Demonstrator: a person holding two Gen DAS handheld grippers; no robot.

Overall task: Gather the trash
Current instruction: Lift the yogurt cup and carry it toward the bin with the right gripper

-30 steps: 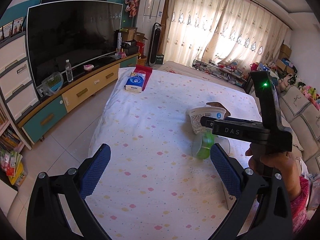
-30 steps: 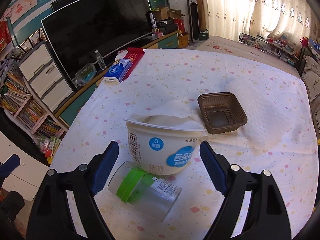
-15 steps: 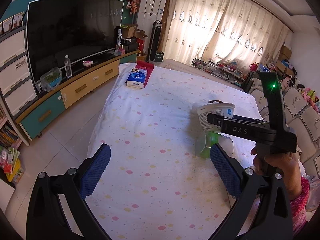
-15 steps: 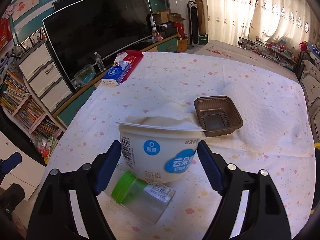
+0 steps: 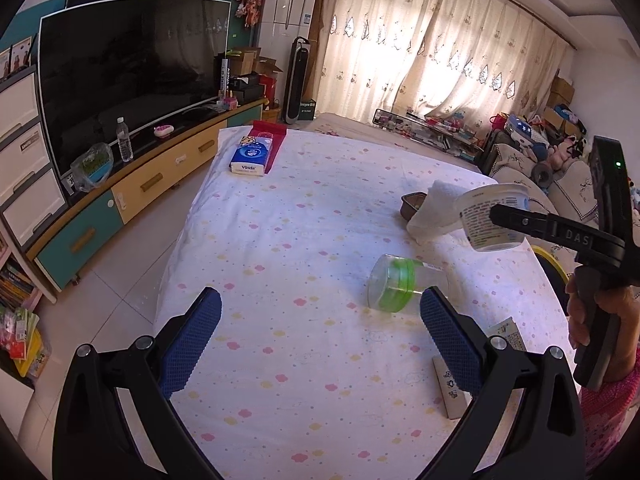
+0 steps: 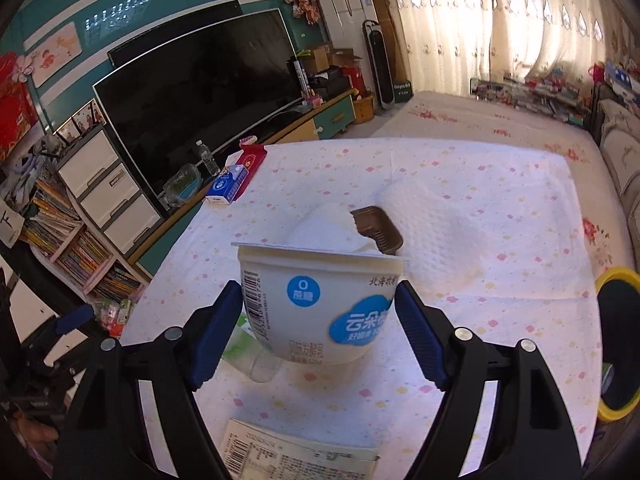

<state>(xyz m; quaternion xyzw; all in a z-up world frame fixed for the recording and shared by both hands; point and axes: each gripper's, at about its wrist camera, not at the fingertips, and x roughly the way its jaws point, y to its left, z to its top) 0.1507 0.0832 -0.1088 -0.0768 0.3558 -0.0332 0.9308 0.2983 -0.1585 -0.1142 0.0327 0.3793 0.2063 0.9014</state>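
My right gripper (image 6: 320,320) is shut on a white yogurt cup (image 6: 316,304) with blue labels, lifted off the flowered tablecloth; its blue pads press both sides. In the left wrist view the cup (image 5: 494,216) hangs in the air at the right, with a white paper towel (image 5: 434,212) dangling from it. Below it a clear jar with a green lid (image 5: 394,288) lies on its side. A brown plastic tray (image 5: 412,204) sits behind the towel. My left gripper (image 5: 320,332) stands open above the cloth, left of the jar, holding nothing.
A blue tissue pack (image 5: 252,156) on a red mat lies at the table's far left corner. A printed wrapper (image 6: 296,456) lies at the near edge. A yellow-rimmed bin (image 6: 618,344) stands at the right. A paper towel (image 6: 436,232) covers the cloth beyond the tray. A TV cabinet (image 5: 132,192) runs along the left.
The right gripper closed on the yogurt cup and lifted it up and toward the right, dragging the paper towel up with it. The jar is now uncovered. The left gripper hardly moved.
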